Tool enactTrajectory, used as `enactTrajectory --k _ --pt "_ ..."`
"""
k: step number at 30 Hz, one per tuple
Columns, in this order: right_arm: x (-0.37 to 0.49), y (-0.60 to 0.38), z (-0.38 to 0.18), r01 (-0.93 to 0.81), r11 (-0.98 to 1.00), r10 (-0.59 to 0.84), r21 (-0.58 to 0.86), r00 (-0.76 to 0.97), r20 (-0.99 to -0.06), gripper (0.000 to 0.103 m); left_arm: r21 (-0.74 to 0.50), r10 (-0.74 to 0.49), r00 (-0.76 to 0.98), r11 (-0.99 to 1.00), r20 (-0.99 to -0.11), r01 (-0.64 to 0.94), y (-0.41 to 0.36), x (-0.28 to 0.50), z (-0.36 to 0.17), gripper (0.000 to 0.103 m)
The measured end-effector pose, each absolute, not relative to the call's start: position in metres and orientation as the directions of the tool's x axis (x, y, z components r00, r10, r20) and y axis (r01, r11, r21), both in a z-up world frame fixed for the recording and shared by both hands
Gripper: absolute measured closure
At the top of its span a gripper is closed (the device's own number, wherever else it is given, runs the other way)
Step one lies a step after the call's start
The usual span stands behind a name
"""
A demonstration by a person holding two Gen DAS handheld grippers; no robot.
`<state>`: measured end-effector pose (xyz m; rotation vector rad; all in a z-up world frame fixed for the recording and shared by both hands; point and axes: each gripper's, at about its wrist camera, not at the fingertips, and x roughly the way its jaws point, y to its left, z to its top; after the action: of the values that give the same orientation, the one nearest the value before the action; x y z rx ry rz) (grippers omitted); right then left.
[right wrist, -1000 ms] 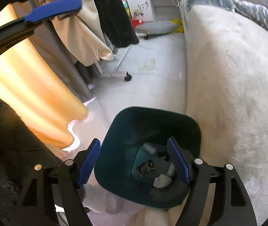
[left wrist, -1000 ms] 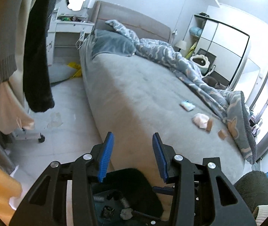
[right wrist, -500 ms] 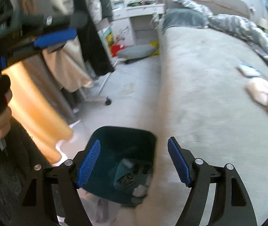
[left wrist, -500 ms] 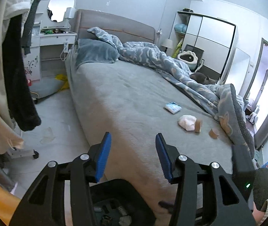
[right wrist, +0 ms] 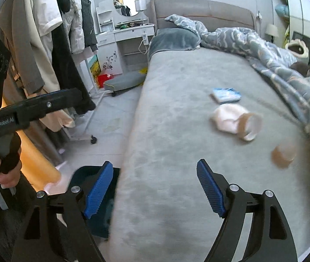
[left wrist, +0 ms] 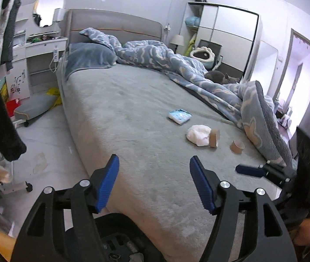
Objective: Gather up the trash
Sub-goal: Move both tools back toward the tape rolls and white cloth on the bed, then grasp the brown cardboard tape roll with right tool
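Two grippers hover above the near edge of the bed [left wrist: 133, 113], both spread wide and holding nothing: the left gripper [left wrist: 153, 183] and the right gripper [right wrist: 155, 188]. Ahead of them, toward the bed's right edge, lie a crumpled white tissue [left wrist: 198, 135] touching a cardboard roll [left wrist: 214, 138], a second cardboard roll [left wrist: 237, 146] just beside, and a blue-white packet [left wrist: 180, 116] farther up. Below the near edge stands a dark bin [right wrist: 98, 198], well apart from the litter.

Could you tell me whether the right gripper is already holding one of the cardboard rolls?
No, the right gripper is open and empty above the bed, and both cardboard rolls lie ahead of it.
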<state>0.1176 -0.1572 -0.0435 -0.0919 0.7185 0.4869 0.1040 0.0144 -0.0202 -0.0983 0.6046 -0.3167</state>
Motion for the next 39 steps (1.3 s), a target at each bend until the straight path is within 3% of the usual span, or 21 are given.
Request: enactTrajectory --k 4,17,27,39 --pt "0.123 -0.172 -0.040 -0.452 0.889 0.382 0.071 0.650 -0.657 0.023 -0.210 -0.363 0.761 0.932 -0.537 0.296 0.005 0.115 -0.024 0.027" --pt "0.158 -0.215 -0.035 -0.473 0.880 0.372 0.033 0.645 -0.667 0.022 -0.215 -0.389 0.710 0.921 -0.587 0.326 -0.019 0.151 -0.047 0.026" --pt "0.201 -0.241 -0.043 -0.460 0.884 0.385 0.075 0.629 -0.676 0.022 -0.268 -0.459 0.642 0.886 -0.614 0.378 -0.039 0.173 -0.063 0.022" --pt "0.262 -0.257 -0.064 -0.452 0.880 0.410 0.146 0.569 -0.712 0.022 -0.233 -0.451 0.614 0.885 -0.648 0.404 -0.060 0.200 -0.079 0.022"
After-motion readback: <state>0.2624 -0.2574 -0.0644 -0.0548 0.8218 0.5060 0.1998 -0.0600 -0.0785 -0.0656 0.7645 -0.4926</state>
